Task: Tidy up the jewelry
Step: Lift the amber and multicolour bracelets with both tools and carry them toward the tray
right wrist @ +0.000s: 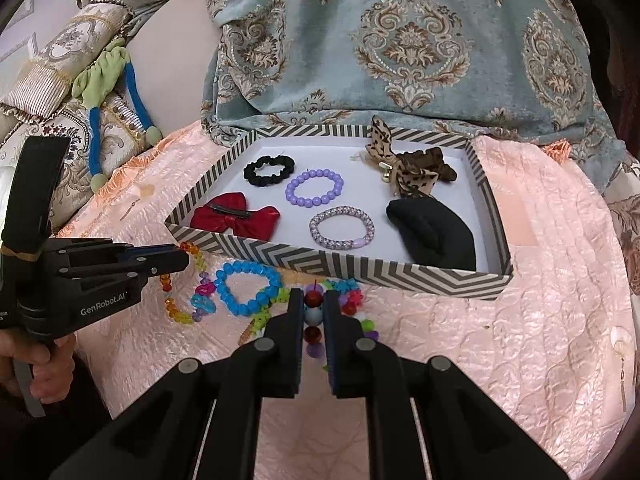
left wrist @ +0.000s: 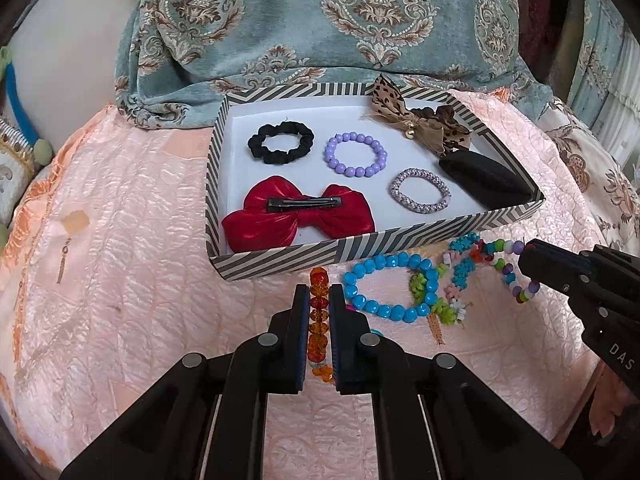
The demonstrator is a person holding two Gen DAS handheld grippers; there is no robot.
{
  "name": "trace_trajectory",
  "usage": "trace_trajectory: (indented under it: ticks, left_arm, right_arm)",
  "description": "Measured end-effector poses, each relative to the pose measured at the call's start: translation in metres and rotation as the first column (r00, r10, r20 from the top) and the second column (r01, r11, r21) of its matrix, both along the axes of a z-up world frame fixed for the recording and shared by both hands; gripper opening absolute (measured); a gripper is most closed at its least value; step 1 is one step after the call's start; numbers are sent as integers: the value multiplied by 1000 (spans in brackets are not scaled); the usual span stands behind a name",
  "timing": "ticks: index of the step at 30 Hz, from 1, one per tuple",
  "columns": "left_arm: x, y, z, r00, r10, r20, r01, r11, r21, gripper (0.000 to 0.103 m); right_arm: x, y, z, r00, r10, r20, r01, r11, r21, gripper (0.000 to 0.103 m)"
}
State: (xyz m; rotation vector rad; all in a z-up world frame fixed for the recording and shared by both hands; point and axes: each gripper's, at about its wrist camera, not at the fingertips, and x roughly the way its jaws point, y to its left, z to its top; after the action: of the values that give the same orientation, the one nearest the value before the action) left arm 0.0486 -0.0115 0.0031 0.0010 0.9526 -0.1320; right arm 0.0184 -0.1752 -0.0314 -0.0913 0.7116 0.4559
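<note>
The left claw (left wrist: 319, 294), at the lower centre of its own view, is closed on an amber bead strand (left wrist: 319, 312) that runs up between its pads toward the striped box (left wrist: 280, 258); the right claw (right wrist: 313, 300), low in the middle of its view, is clamped on a multicoloured bead strand (right wrist: 313, 310) just below the box's near wall; between the two strands, on the pink quilted bedspread (left wrist: 140, 240), lies a blue bead bracelet (left wrist: 390, 286), touching a green fringed piece (left wrist: 442, 308) at its right; the box sits above these in both views, and holds a black scrunchie (left wrist: 280, 142) at upper left, a purple bead bracelet (left wrist: 356, 155) in the middle, a red bow clip (left wrist: 298, 216) at lower left, a lilac woven bangle (left wrist: 420, 191), a leopard-print bow (left wrist: 424, 124) draped over the far right rim, and a black pad (left wrist: 486, 178) in the right corner; a teal patterned cushion (left wrist: 320, 20) rises behind the box; a hand (right wrist: 48, 368) grips the left tool's handle at the lower left of the right view.
</note>
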Motion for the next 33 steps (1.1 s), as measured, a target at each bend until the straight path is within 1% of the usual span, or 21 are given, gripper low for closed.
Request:
trace_trajectory:
  ticks: [19,25,29,33]
  left_arm:
    - [0,-1,-1,1000,1,0,-1,1000,0,0]
    - [0,-1,0,1000,0,3,0,1000,-1,0]
    - [-1,-2,1,1000,-5,9,5,1000,-8,0]
    - [-4,-7,9,999,-16,31,17,1000,-14,0]
  right_arm:
    - [-2,1,-1,1000,4,0,-4,1000,-11,9]
    - [0,1,-4,1000,2,-16,-3,1000,-22,9]
    - [0,2,-5,1000,3,-20,-3,1000,-28,9]
    - [0,2,-4,1000,1,-20,-2,1000,-27,9]
